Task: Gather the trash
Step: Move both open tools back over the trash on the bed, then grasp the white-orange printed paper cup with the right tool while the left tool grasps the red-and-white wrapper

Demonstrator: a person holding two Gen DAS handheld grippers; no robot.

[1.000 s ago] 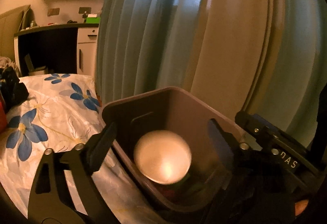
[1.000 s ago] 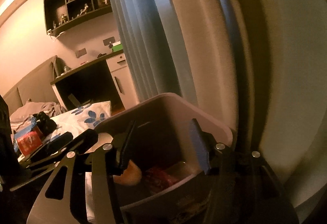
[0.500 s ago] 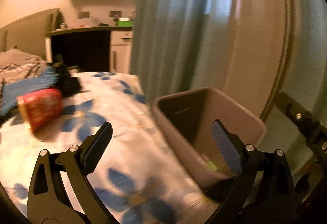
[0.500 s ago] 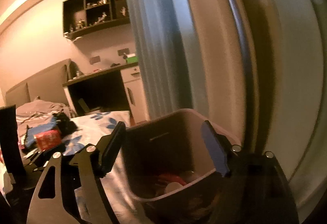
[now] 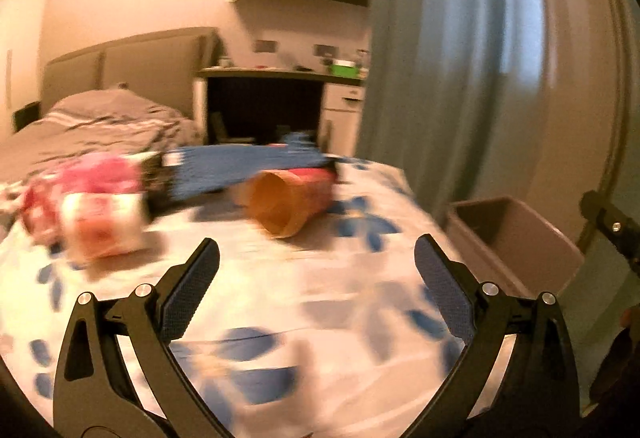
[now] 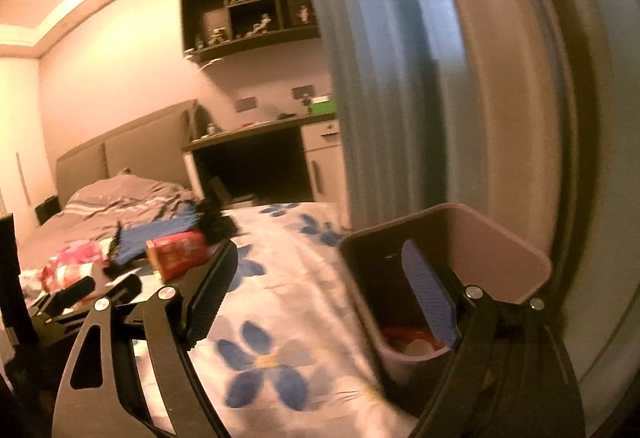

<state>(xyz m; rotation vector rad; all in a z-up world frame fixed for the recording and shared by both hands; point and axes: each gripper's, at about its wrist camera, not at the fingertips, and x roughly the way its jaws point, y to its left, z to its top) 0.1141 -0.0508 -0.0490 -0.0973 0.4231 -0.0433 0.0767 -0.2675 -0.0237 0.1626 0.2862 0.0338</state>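
Observation:
A brown trash bin stands at the bed's right edge; in the right wrist view the bin holds several pieces of trash at its bottom. A red paper cup lies on its side on the floral bedspread, also seen in the right wrist view. A white and pink cup lies further left. My left gripper is open and empty above the bedspread, short of the cups. My right gripper is open and empty, its right finger over the bin.
A blue striped cloth and a pink wrapper lie behind the cups. A grey duvet covers the far bed. Blue-grey curtains hang behind the bin. A desk and wall shelves stand at the back.
My left gripper has swung left from over the bin to the bedspread, now empty; the round pale item seen over the bin is gone. My right gripper has pulled back and turned left.

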